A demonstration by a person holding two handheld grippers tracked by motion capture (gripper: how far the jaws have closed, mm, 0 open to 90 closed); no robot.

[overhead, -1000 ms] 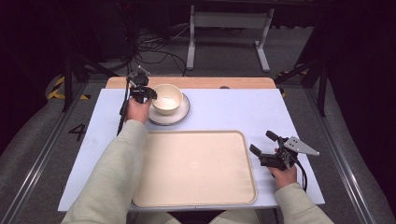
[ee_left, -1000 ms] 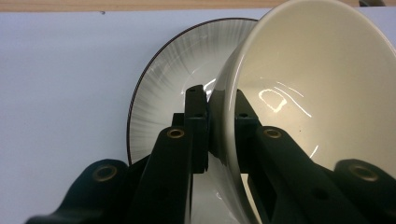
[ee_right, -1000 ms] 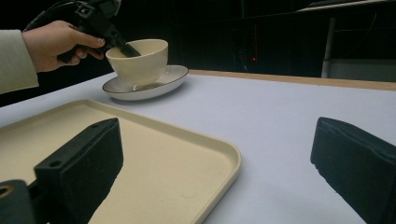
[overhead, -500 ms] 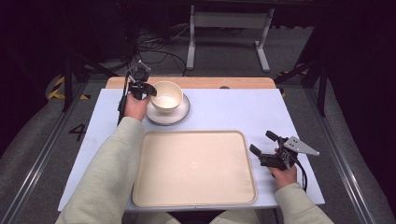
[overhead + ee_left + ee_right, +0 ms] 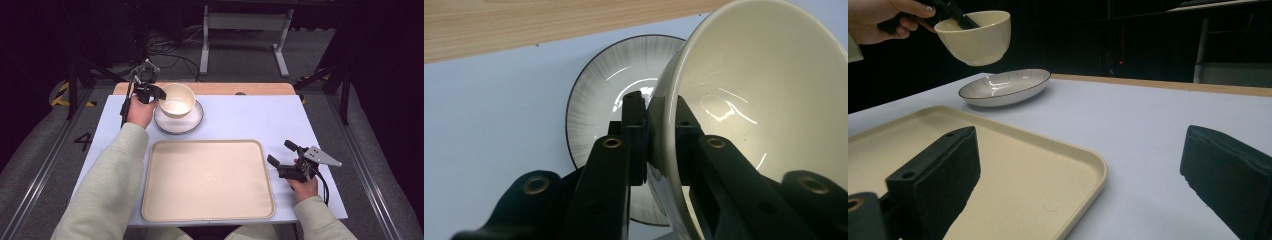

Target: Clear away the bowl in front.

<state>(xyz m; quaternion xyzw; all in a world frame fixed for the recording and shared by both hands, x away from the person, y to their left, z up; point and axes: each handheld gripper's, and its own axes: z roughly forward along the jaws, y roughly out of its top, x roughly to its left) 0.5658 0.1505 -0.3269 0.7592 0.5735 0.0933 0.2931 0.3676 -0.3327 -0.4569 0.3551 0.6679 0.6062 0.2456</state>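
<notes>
A cream bowl [image 5: 176, 100] hangs tilted in the air just above a grey-rimmed plate [image 5: 187, 125] at the table's far left. My left gripper [image 5: 155, 93] is shut on the bowl's left rim, one jaw inside and one outside. In the left gripper view the bowl [image 5: 764, 100] fills the right, the plate [image 5: 604, 85] lies below it, and the left gripper [image 5: 658, 107] pinches the wall. My right gripper [image 5: 279, 152] rests open on the table right of the beige tray [image 5: 207, 180]. In the right gripper view the raised bowl [image 5: 979, 40] hovers over the plate [image 5: 1005, 85].
The empty tray [image 5: 998, 165] takes up the near middle of the pale blue table [image 5: 250, 115]. A wooden strip [image 5: 240, 88] runs along the far edge. Beyond it stand a metal stand [image 5: 245, 30] and cables on the dark floor.
My left gripper has risen slightly with the bowl, which now sits higher above the plate. The right gripper has not moved.
</notes>
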